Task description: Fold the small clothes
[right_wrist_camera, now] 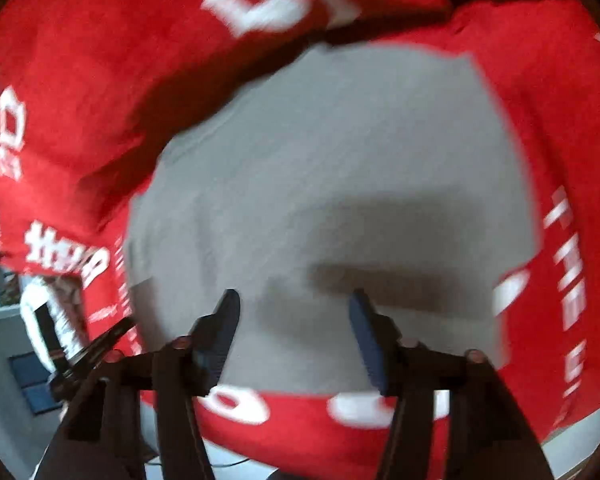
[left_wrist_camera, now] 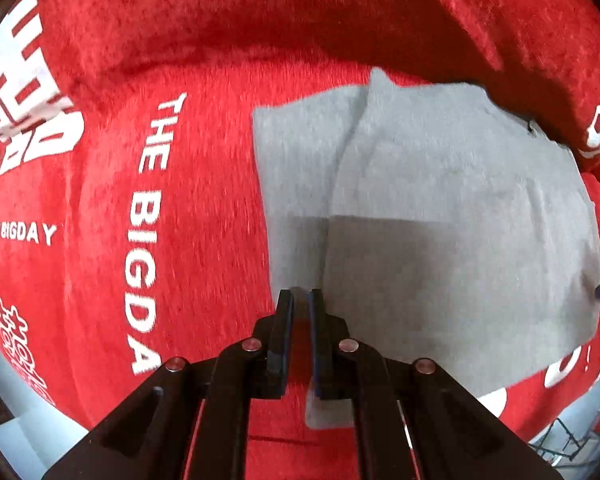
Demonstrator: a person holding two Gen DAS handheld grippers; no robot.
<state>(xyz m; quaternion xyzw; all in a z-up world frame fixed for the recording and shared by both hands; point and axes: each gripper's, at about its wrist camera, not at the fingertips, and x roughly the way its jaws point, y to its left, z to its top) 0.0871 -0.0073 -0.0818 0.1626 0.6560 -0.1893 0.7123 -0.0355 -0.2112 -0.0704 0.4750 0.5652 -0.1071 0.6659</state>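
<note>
Grey cloth, a small garment (left_wrist_camera: 440, 208), is lying flat on a red blanket (left_wrist_camera: 160, 60) printed with white lettering that reads "THE BIGDAY". In the left wrist view the garment is sitting toward the blanket's right side, one layer folded over another so that a diagonal edge is running from its far side down toward the near edge. A raised roll of the red blanket is running along the far side, just behind the garment.

The left gripper (left_wrist_camera: 300, 300) is hovering at the garment's near left edge with its jaws drawn nearly together, only a narrow gap showing between them; nothing is visibly caught in that gap, and the red blanket is showing through it. A small grey corner of the cloth is lying below the right finger.

In the right wrist view, which is blurred by motion, the right gripper (right_wrist_camera: 294, 304) is holding its jaws spread wide above the garment (right_wrist_camera: 320, 160), near the cloth's near edge, and is casting a dark shadow on the grey fabric. The red blanket (right_wrist_camera: 80, 80) is surrounding the garment on every side.
</note>
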